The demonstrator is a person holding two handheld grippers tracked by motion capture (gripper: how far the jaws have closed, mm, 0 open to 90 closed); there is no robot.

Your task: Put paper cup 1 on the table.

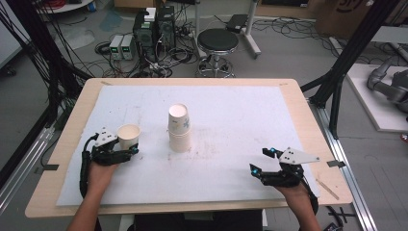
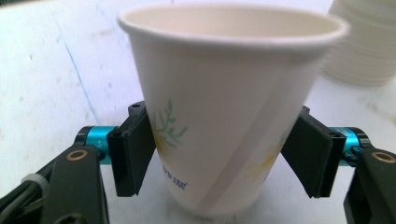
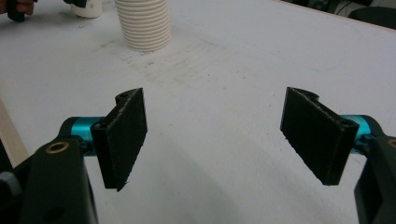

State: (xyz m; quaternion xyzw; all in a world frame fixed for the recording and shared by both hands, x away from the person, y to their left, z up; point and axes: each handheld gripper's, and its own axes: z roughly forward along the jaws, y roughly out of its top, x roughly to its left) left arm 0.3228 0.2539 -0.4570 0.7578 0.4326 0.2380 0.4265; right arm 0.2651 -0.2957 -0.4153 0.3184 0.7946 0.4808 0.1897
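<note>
A single paper cup (image 1: 129,135) with a green leaf print (image 2: 224,116) stands upright at the left of the white mat. My left gripper (image 1: 127,146) is shut on it, with a black pad pressed against each side low on the wall. A tall stack of paper cups (image 1: 179,129) stands mid-table, to the right of the held cup, and its ribbed side (image 2: 369,46) shows behind the cup. My right gripper (image 1: 259,160) rests near the front right of the mat, open (image 3: 215,135), with bare mat between its pads. In the right gripper view the stack (image 3: 142,23) lies far ahead.
The white mat (image 1: 240,110) covers most of the wooden table (image 1: 308,120). Beyond the far edge stand a black stool (image 1: 217,41) and boxes with tangled cables (image 1: 154,29) on the floor. A black frame post (image 1: 337,82) rises at the right.
</note>
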